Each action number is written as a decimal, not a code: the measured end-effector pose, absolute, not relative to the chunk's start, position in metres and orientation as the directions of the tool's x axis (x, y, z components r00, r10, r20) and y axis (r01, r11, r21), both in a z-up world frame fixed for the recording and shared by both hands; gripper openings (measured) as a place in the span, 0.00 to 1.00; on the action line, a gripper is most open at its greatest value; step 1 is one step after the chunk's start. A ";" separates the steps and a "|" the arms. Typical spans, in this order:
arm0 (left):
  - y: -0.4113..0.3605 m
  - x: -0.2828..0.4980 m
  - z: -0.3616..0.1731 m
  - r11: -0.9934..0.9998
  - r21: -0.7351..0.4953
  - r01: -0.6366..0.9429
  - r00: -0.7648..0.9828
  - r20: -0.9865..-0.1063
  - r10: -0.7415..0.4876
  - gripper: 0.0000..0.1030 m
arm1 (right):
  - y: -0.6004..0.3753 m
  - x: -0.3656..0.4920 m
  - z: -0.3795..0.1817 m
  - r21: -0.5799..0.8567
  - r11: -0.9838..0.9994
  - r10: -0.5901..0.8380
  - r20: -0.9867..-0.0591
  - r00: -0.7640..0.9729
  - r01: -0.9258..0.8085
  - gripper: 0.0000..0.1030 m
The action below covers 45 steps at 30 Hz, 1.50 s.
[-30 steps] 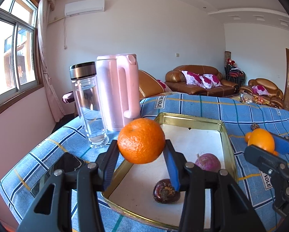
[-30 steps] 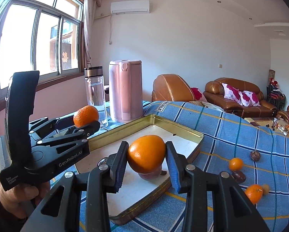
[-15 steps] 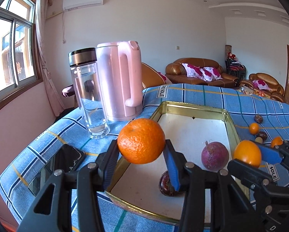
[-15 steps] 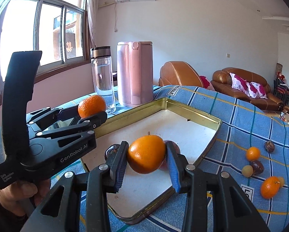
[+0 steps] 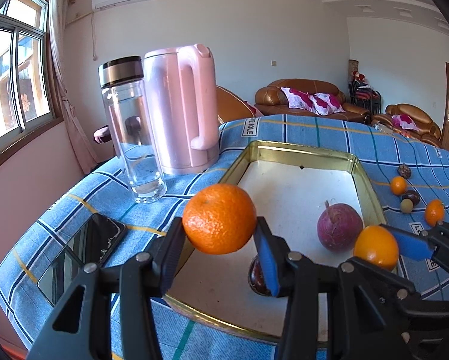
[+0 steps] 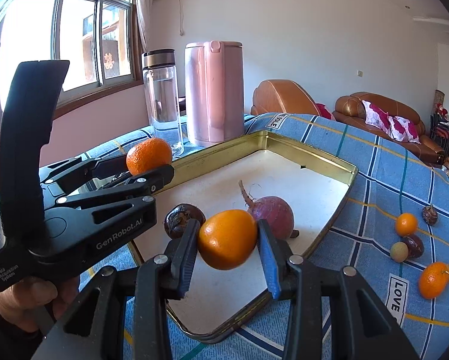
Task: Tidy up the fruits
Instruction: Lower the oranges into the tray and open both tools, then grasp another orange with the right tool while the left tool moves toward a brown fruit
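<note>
While your left gripper [image 5: 220, 240] is clamping a tangerine [image 5: 219, 218] over the gold tray [image 5: 299, 150], its fingers are hiding a dark fruit [image 5: 255, 276]; your right gripper [image 6: 226, 258] is pinching an orange [image 6: 227, 239] above the tray's near edge on the blue-checked worktop [image 5: 314, 126].

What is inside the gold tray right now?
Inside the gold tray lie a purple round fruit with a stem and a dark brown fruit. The held orange hides the tray floor just behind it.

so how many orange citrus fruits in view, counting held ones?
4. One orange clamped in the left gripper, one smoother orange in the right gripper, two small ones loose on the tablecloth right of the tray: and. None visibly hidden.
</note>
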<state>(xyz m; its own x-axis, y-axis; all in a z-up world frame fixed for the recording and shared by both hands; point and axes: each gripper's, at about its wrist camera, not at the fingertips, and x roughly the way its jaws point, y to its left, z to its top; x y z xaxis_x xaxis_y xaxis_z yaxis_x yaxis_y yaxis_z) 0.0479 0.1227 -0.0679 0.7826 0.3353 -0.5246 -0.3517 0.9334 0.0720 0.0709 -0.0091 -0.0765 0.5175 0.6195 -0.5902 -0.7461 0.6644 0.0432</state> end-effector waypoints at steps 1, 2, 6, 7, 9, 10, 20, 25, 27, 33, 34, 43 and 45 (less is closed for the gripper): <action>0.124 0.048 -0.069 0.934 0.072 -0.351 0.781 -0.528 0.334 0.47 | -0.008 0.072 -0.077 0.043 0.664 0.618 -0.593 0.516 -0.746 0.40; 0.124 0.049 -0.070 0.933 0.072 -0.352 0.778 -0.531 0.335 0.47 | -0.007 0.073 -0.078 0.044 0.664 0.617 -0.597 0.513 -0.747 0.40; 0.126 0.052 -0.075 0.934 0.074 -0.350 0.771 -0.544 0.332 0.47 | -0.007 0.073 -0.082 0.045 0.665 0.611 -0.607 0.508 -0.745 0.40; 0.125 0.052 -0.076 0.935 0.076 -0.347 0.771 -0.545 0.330 0.47 | -0.007 0.074 -0.082 0.046 0.665 0.611 -0.608 0.508 -0.745 0.40; 0.124 0.053 -0.077 0.937 0.080 -0.341 0.768 -0.550 0.327 0.47 | -0.007 0.074 -0.083 0.048 0.665 0.610 -0.612 0.504 -0.746 0.40; 0.124 0.053 -0.078 0.939 0.076 -0.336 0.769 -0.554 0.319 0.48 | -0.006 0.075 -0.084 0.050 0.665 0.609 -0.615 0.502 -0.746 0.40; 0.114 0.039 -0.053 0.936 0.045 -0.349 0.806 -0.495 0.324 0.84 | -0.027 0.072 -0.066 0.039 0.682 0.609 -0.583 0.538 -0.730 0.58; 0.075 0.041 -0.034 0.955 0.049 -0.291 0.845 -0.456 0.281 0.93 | -0.081 0.083 -0.047 0.006 0.763 0.549 -0.534 0.644 -0.646 0.58; 0.055 0.045 -0.030 0.964 0.055 -0.258 0.856 -0.449 0.255 0.93 | -0.109 0.094 -0.046 0.009 0.807 0.504 -0.531 0.681 -0.590 0.58; -0.001 0.069 -0.029 0.983 0.084 -0.163 0.863 -0.471 0.184 0.93 | -0.188 0.132 -0.054 0.044 0.918 0.351 -0.556 0.753 -0.395 0.58; -0.009 0.075 -0.031 0.985 0.086 -0.152 0.860 -0.480 0.175 0.93 | -0.196 0.138 -0.055 0.051 0.928 0.332 -0.565 0.756 -0.369 0.58; -0.043 0.117 -0.044 0.989 0.090 -0.115 0.824 -0.548 0.145 0.93 | -0.210 0.186 -0.089 0.104 0.938 0.307 -0.689 0.657 -0.329 0.58; -0.043 0.122 -0.046 0.988 0.096 -0.121 0.819 -0.553 0.154 0.93 | -0.207 0.192 -0.095 0.110 0.936 0.310 -0.706 0.637 -0.334 0.58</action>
